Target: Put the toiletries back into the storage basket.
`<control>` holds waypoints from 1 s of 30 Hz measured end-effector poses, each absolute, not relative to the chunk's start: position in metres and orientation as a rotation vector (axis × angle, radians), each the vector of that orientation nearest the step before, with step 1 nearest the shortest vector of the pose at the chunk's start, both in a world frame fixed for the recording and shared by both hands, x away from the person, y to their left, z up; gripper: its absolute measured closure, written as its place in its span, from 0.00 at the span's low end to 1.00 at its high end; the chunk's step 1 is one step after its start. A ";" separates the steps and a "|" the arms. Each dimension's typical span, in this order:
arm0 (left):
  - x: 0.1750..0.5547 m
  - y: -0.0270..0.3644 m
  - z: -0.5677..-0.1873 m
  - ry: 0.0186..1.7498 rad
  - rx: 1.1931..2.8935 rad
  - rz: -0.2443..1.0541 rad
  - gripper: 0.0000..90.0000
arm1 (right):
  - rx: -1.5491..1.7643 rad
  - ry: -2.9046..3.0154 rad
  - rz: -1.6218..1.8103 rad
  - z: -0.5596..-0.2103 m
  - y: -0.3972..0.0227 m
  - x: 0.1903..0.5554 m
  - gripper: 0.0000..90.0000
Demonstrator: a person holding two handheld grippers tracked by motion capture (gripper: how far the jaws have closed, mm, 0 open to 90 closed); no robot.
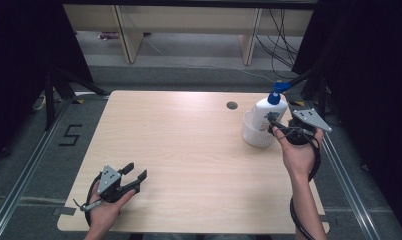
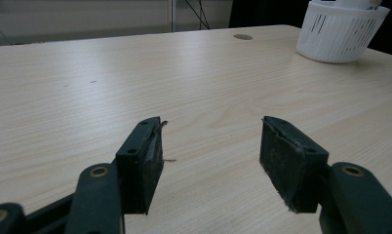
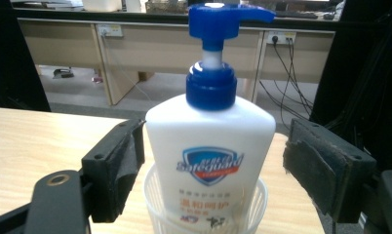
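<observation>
A white pump bottle (image 1: 269, 112) with a blue pump head and a Safeguard label stands upright in a small white slotted basket (image 1: 251, 135) at the table's far right. My right gripper (image 1: 274, 122) is open at the bottle. In the right gripper view the bottle (image 3: 209, 146) stands between the two black jaws of that gripper (image 3: 213, 161), with a gap on the right side. The basket (image 3: 155, 204) shows below them. My left gripper (image 1: 135, 172) rests open near the front left, and its jaws hold nothing (image 2: 211, 146).
The light wooden table (image 1: 189, 140) has a round cable hole (image 1: 232, 105) near its far edge. The basket (image 2: 338, 31) appears far off in the left gripper view. Desks, cables and black curtains stand beyond the table.
</observation>
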State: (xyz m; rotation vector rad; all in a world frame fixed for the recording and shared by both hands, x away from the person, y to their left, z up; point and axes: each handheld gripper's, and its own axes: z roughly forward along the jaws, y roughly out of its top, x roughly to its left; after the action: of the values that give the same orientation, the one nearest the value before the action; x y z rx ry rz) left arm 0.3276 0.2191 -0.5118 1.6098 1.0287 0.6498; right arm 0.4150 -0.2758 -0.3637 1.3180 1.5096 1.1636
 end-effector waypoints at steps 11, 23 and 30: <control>0.327 0.219 -0.512 1.029 1.610 0.651 0.45 | 1.278 1.505 1.144 -0.371 -0.278 0.397 0.26; 0.327 0.218 -0.512 1.024 1.613 0.651 0.45 | 1.310 1.522 1.119 -0.389 -0.286 0.370 0.26; 0.326 0.218 -0.513 1.025 1.620 0.652 0.45 | 1.342 1.522 1.113 -0.405 -0.292 0.357 0.26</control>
State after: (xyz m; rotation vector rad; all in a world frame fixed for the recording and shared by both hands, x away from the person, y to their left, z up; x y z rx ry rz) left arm 0.3261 0.2181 -0.5126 1.6202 1.0251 0.6521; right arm 0.3566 -0.2915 -0.4050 1.3417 1.5223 1.1127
